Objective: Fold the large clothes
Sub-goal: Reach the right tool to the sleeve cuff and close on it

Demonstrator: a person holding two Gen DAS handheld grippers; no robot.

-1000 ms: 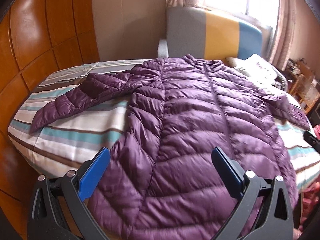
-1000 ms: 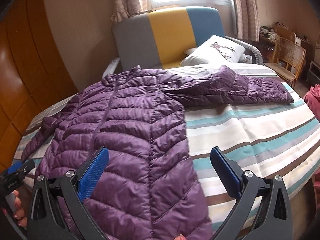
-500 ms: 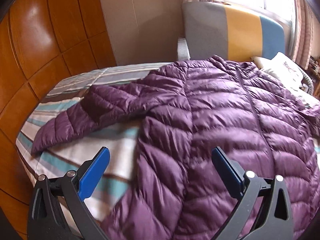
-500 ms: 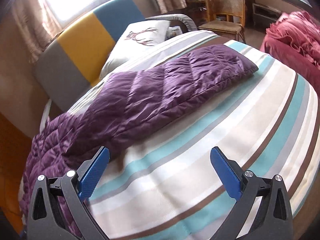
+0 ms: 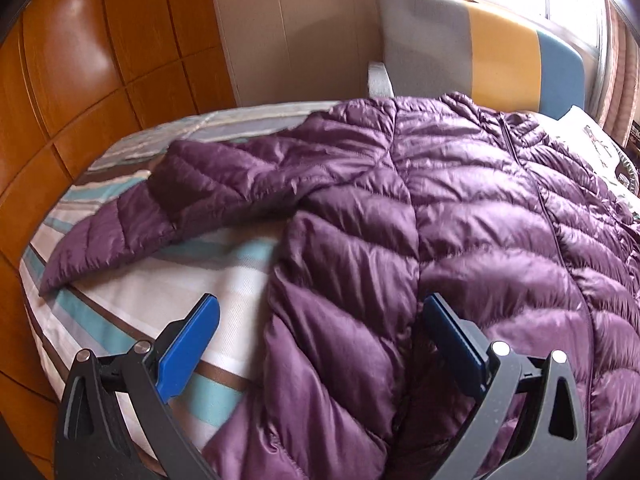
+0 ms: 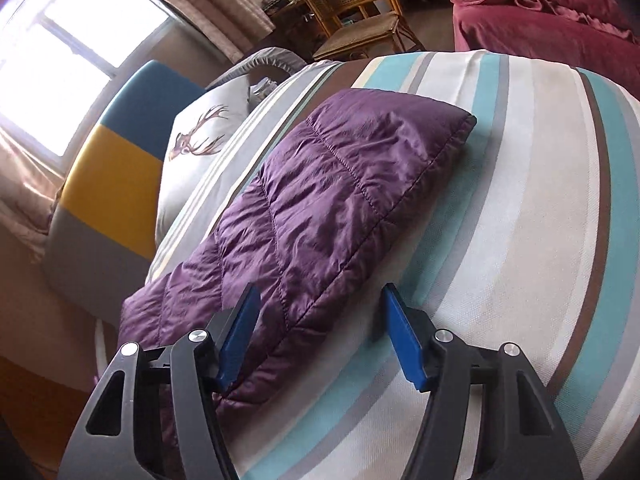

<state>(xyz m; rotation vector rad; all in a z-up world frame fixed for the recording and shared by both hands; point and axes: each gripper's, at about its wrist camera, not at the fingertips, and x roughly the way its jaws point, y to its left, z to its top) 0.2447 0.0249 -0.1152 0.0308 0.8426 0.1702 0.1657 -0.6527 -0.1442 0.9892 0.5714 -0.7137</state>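
a purple down jacket (image 5: 460,240) was spread flat on the striped bed (image 5: 132,308), one sleeve (image 6: 332,196) laid out sideways. the left tool (image 5: 320,320) was held wide open over the jacket's side edge, gripping nothing. the right tool (image 6: 318,320) was partly open, straddling the sleeve's lower edge.

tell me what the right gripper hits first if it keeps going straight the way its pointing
Most likely the purple jacket sleeve. The right gripper is open, and the sleeve's lower edge lies between its fingers, over the striped bedsheet. Depth is unclear, so it may already be touching.
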